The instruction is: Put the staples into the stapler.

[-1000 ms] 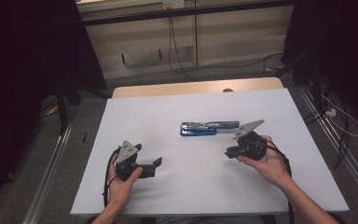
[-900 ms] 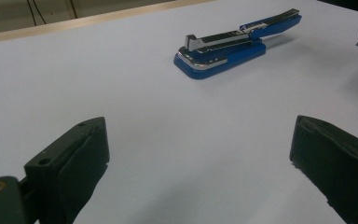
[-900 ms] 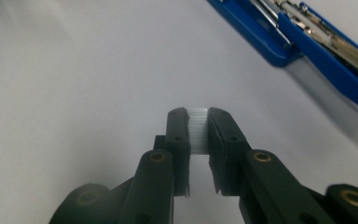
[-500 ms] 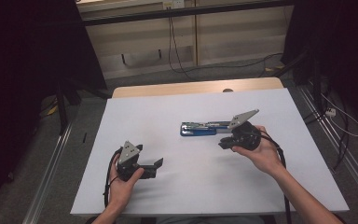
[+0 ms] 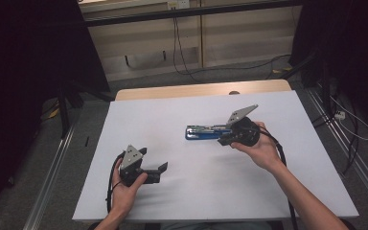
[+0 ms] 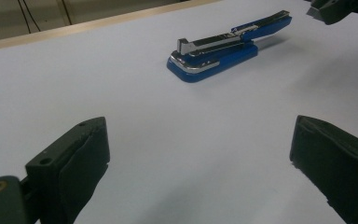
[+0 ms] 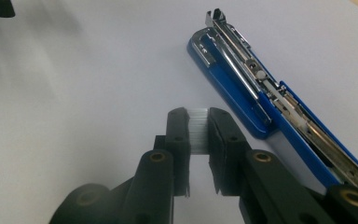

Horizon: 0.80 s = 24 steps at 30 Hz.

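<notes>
A blue stapler (image 5: 203, 132) lies mid-table, its top swung open and the metal magazine (image 7: 242, 60) bared. My right gripper (image 5: 224, 139) hovers over the stapler's right end, shut on a short silvery strip of staples (image 7: 198, 133) pinched between its pads. In the right gripper view my right gripper (image 7: 197, 116) points just left of the stapler (image 7: 265, 109). My left gripper (image 5: 153, 161) rests low at the front left, open and holding nothing. In the left gripper view my left gripper (image 6: 200, 163) frames bare table, with the stapler (image 6: 223, 49) farther off.
The white table top (image 5: 172, 115) has a wooden strip (image 5: 196, 90) along its far edge. Cables (image 5: 109, 177) trail from both grippers. Dark floor, rails and wall cables surround the table.
My right gripper has moved up and to the left, from beside the stapler's right end to over it. The left gripper has hardly moved.
</notes>
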Each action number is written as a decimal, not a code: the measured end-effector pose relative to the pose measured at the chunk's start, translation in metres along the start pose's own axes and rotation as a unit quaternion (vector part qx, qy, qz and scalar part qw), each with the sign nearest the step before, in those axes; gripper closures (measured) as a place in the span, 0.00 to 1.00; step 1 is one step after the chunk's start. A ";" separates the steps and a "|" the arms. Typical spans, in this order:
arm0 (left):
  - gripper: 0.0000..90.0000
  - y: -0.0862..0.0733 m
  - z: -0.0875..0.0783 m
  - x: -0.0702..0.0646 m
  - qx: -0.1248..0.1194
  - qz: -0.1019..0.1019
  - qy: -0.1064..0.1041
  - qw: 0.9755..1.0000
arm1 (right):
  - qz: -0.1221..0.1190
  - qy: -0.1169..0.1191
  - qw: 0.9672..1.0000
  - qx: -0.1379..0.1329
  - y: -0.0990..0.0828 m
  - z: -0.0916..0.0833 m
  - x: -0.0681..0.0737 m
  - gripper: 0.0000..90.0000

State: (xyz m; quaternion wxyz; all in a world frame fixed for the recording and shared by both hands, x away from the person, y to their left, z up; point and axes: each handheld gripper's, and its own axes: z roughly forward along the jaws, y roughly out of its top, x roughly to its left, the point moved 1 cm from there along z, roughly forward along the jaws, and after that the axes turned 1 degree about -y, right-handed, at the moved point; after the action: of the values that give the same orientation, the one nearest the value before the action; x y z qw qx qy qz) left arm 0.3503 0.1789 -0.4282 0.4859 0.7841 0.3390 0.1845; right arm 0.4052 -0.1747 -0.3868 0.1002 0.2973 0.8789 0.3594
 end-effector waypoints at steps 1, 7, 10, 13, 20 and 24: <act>0.05 0.000 0.000 0.000 0.001 0.001 0.000 1.000 | -0.001 -0.001 1.000 -0.001 0.002 0.001 -0.001 0.88; 0.05 -0.001 0.001 0.000 0.004 0.002 0.001 1.000 | -0.006 0.000 1.000 -0.010 0.012 0.007 -0.004 0.88; 0.05 -0.001 0.001 0.001 0.007 0.001 0.003 1.000 | -0.005 0.001 1.000 -0.014 0.016 0.010 -0.005 0.88; 0.05 -0.001 0.001 0.001 0.007 -0.004 0.003 1.000 | -0.006 0.002 1.000 -0.019 0.020 0.013 -0.007 0.88; 0.05 -0.001 0.001 0.002 0.008 -0.005 0.004 1.000 | -0.007 0.000 1.000 -0.022 0.030 0.017 -0.010 0.88; 0.05 -0.001 0.002 0.002 0.011 -0.005 0.005 1.000 | -0.016 -0.001 1.000 -0.023 0.035 0.020 -0.008 0.88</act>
State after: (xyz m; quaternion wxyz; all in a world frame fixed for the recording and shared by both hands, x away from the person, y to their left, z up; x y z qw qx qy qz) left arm 0.3524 0.1797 -0.4300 0.4770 0.7867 0.3469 0.1822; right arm 0.4358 -0.1482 -0.3774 0.1133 0.2815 0.8749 0.3775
